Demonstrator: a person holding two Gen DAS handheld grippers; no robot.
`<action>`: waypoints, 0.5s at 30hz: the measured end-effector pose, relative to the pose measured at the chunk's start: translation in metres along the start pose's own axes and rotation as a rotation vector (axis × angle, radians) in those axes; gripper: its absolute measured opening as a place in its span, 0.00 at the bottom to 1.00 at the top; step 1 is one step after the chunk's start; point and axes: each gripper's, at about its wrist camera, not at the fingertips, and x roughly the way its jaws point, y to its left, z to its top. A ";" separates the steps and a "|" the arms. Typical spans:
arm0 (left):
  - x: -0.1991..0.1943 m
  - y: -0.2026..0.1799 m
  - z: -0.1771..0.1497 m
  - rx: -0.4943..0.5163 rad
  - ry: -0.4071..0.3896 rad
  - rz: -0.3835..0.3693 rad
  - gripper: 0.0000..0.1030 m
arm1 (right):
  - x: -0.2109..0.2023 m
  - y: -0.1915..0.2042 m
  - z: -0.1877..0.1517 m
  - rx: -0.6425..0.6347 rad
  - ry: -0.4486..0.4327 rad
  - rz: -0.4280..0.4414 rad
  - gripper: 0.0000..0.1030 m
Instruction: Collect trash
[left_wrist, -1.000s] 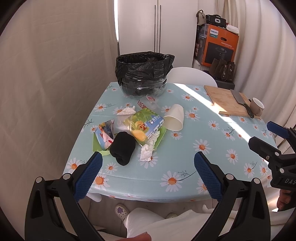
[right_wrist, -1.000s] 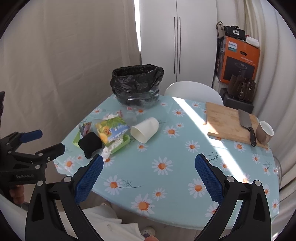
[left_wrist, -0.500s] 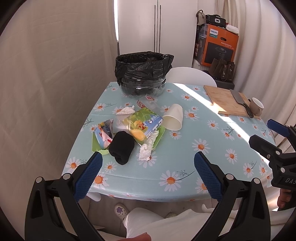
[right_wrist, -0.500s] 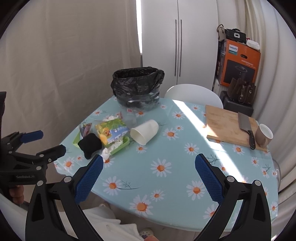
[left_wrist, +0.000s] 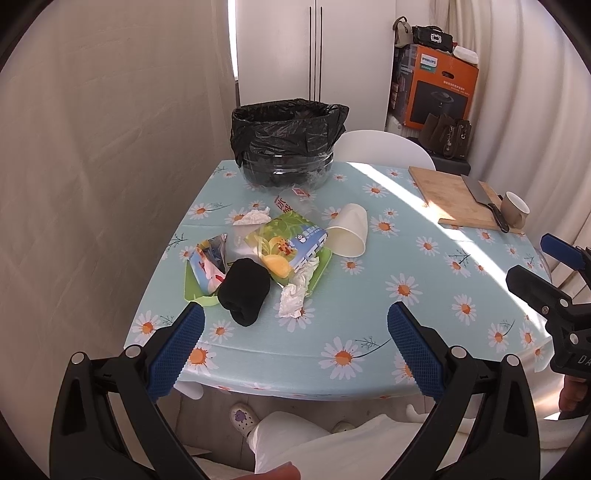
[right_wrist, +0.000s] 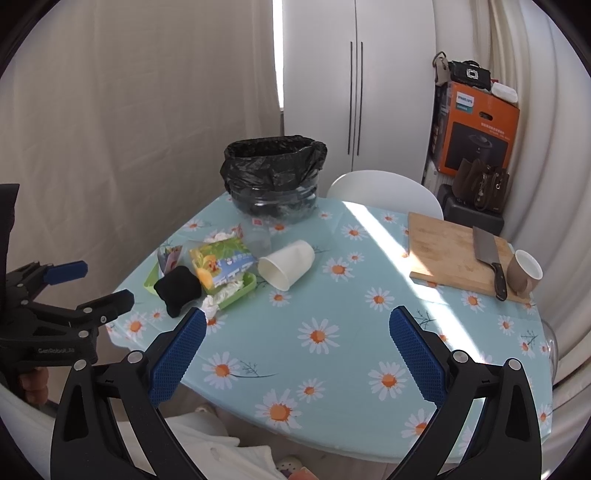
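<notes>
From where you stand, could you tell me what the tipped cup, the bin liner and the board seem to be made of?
Tipped cup: likely paper, matte white, thin rim.
Bin liner: thin black plastic, glossy and crinkled.
Cutting board: wood, perhaps bamboo, pale and grained.

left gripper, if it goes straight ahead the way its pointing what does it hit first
Probably the black sock or the crumpled tissue at the pile's near edge. The left gripper is open, short of the table; depth is unclear.
</notes>
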 end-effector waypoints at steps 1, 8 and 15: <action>0.000 0.000 0.000 0.000 0.000 -0.001 0.94 | 0.000 0.000 0.000 -0.002 -0.001 0.000 0.92; 0.001 0.003 0.000 -0.008 0.011 -0.008 0.94 | 0.000 0.002 0.000 -0.011 -0.003 0.001 0.92; 0.002 0.007 0.000 -0.023 0.016 0.004 0.94 | 0.001 0.009 0.001 -0.030 0.001 -0.001 0.92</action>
